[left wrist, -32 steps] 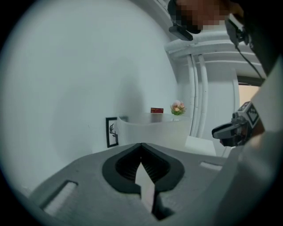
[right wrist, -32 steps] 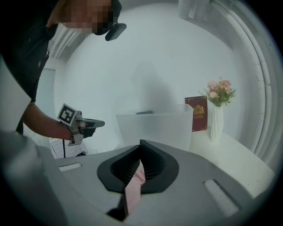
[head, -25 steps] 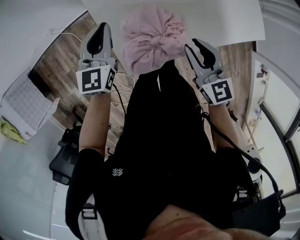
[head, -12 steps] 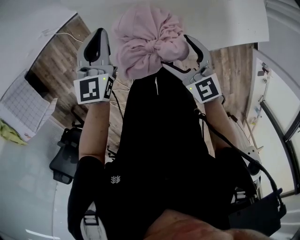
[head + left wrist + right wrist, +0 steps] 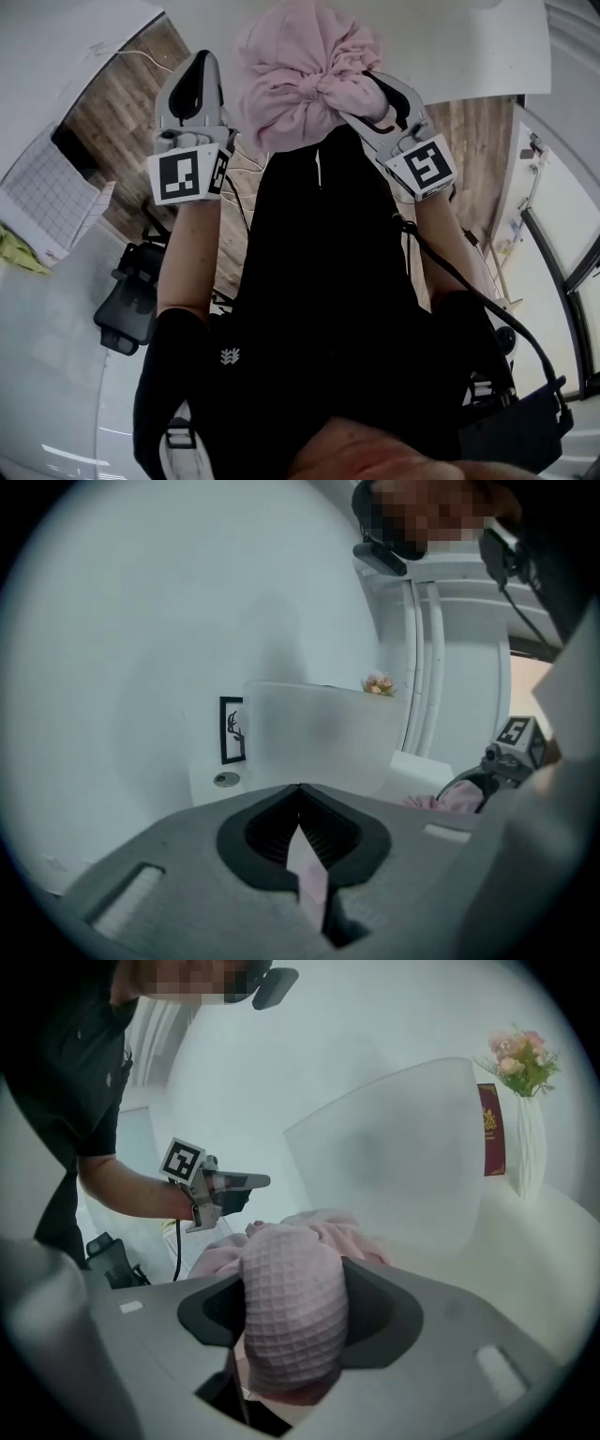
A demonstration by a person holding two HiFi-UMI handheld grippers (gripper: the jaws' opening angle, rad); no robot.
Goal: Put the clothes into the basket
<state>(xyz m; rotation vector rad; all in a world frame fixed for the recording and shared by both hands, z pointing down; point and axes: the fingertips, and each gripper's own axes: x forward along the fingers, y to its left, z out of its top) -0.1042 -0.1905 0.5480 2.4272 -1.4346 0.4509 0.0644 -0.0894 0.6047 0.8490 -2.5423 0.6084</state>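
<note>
A bundled pink waffle-knit cloth [image 5: 300,75] lies on the white table [image 5: 450,47] in the head view. My right gripper [image 5: 371,86] reaches into its right side. In the right gripper view a thick roll of the cloth [image 5: 291,1279] fills the gap between the pads, and the jaws have just been closing on it. My left gripper [image 5: 199,66] hangs just left of the bundle, apart from it. Its jaws [image 5: 300,803] stand together, with only a thin pale sliver between them. A pale translucent basket [image 5: 384,1157] stands behind the cloth.
On the table to the right stand a white vase of flowers [image 5: 527,1147] and a red booklet [image 5: 491,1129]. A small framed deer picture [image 5: 232,729] stands left of the basket [image 5: 319,733]. A black office chair [image 5: 127,300] sits on the wooden floor at left.
My right gripper came down from beside the bundle, spread its jaws and closed them on a fold of the pink cloth. The left gripper has hardly shifted.
</note>
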